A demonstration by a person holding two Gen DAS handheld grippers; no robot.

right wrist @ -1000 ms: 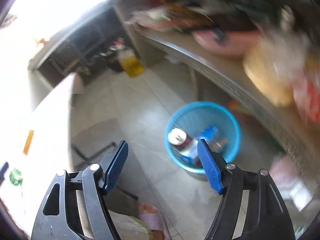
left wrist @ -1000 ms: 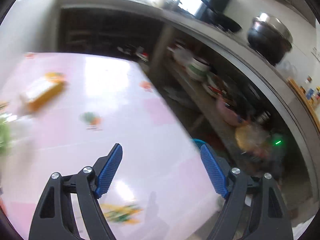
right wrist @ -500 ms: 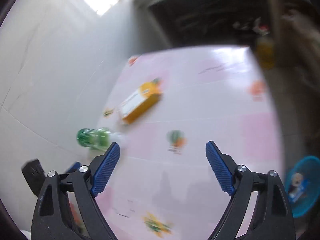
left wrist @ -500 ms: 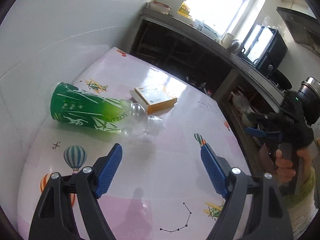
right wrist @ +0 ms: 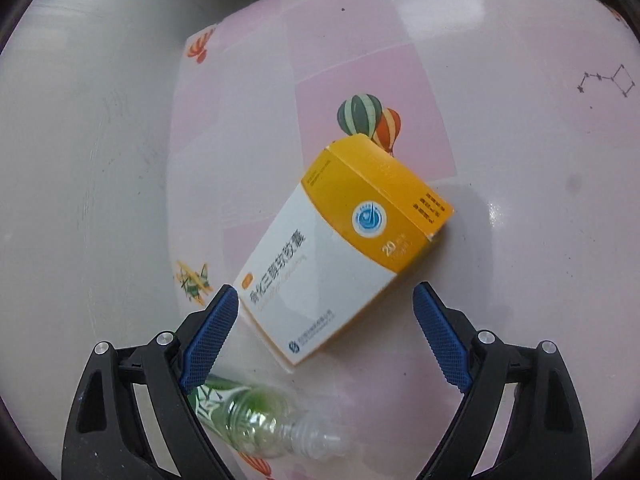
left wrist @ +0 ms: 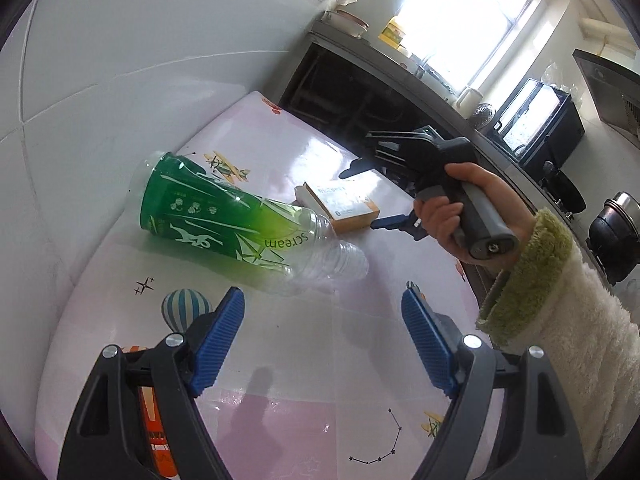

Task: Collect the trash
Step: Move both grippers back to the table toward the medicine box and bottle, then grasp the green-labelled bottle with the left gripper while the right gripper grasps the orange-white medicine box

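A green plastic bottle (left wrist: 224, 216) lies on its side on the pink patterned tablecloth (left wrist: 288, 400), neck toward the right. Just behind it rests an orange-and-white carton (left wrist: 340, 204). My left gripper (left wrist: 323, 340) hovers open in front of the bottle, nothing between its blue pads. A hand in a fluffy sleeve holds my right gripper (left wrist: 366, 196) over the carton. In the right wrist view the carton (right wrist: 340, 256) lies flat below and between the spread fingers of that gripper (right wrist: 324, 294); the pads do not touch it. The bottle's clear neck (right wrist: 272, 428) shows underneath.
A white tiled wall (left wrist: 120, 60) borders the table on the left and far side. Beyond the table's far edge runs a dark counter (left wrist: 400, 92) with a black oven (left wrist: 540, 128) under a bright window. A dark pot (left wrist: 612, 228) stands at the right.
The left view swung from the table edge and shelves to face the bottle and carton. The right gripper travelled from above the blue bin to over the carton, its jaws a little wider.
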